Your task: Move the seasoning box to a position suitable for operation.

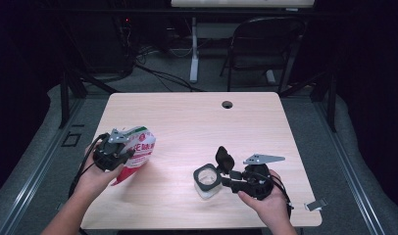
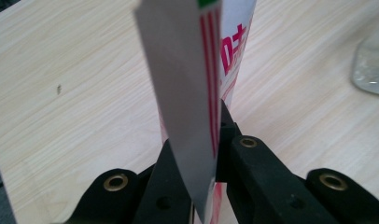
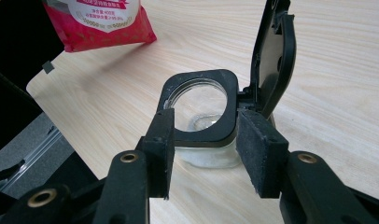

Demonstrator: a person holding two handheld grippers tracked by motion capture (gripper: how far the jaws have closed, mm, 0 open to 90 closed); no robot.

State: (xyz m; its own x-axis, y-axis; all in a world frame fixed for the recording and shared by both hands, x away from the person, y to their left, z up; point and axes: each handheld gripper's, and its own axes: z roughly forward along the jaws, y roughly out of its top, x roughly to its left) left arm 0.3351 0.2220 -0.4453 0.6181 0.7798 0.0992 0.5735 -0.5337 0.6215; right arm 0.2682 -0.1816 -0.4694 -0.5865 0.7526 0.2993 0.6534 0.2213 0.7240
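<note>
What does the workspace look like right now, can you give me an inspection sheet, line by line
Surface: light wooden table, a round hole near its far edge.
Job's things: red and white pouch, lifted; clear jar with black rim, hinged lid open.
Clutter: small metal clip at the table's right near corner.
Grippers: left gripper shut on the pouch; right gripper open, its fingers on either side of the jar's rim.
Cables: black cable trailing from the left gripper.
Surroundings: folding chair, dark room.

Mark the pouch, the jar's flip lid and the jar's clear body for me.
Red and white pouch (image 1: pixel 140 147), high view, printed front.
Flip lid (image 3: pixel 271 56), right gripper view, raised black flap.
Jar body (image 3: pixel 211 156), right gripper view, clear wall under the black collar.
</note>
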